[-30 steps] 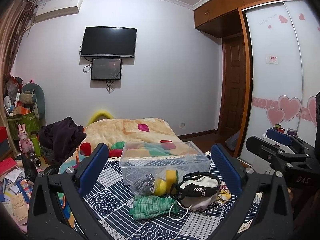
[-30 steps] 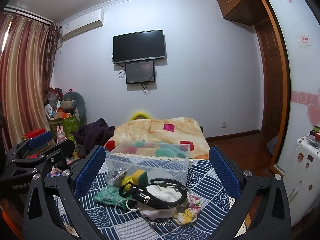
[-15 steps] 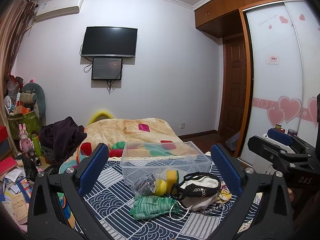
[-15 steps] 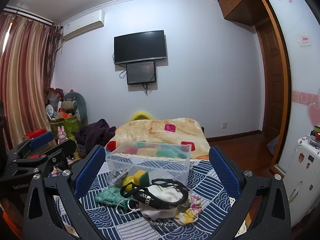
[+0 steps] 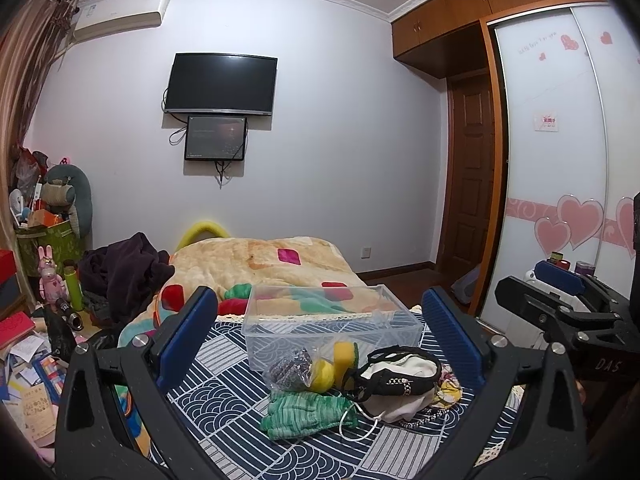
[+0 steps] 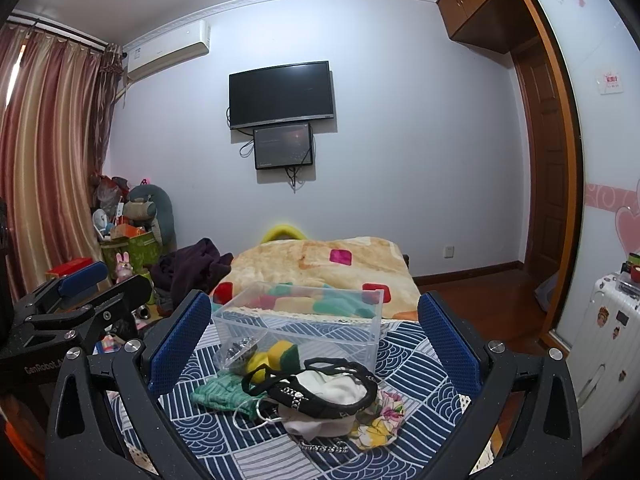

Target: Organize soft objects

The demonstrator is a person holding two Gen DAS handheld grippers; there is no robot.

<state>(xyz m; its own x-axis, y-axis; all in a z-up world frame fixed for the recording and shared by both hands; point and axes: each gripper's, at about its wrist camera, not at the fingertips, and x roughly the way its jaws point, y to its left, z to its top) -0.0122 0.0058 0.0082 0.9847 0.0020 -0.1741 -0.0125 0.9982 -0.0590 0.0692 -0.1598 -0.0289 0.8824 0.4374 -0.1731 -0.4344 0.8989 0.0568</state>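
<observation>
Nothing on the bed has shifted since a second ago, and your two grippers have barely drifted. Your left gripper (image 5: 320,344) hangs above the near end of the bed with its jaws spread wide and nothing between them; your right gripper (image 6: 316,344) is held the same way, jaws wide apart and empty.

Nearest you on the blue patterned cover (image 5: 224,380) lies the pile of soft things: a green knitted cloth (image 5: 304,410) with a white cord looped beside it, and to its right a black-trimmed bag (image 5: 394,378) resting on white fabric, with a floral cloth (image 6: 380,420) at its far right edge. Just behind the green cloth sit a clear packet of dark material (image 5: 288,368), a yellow ball (image 5: 323,374) and a yellow sponge (image 5: 345,358), all touching the front wall of the clear plastic bin (image 5: 332,316). Nothing rests inside the bin. Beyond it the orange blanket (image 5: 260,260) covers the bed, and the television (image 5: 221,84) hangs on the far wall.
</observation>
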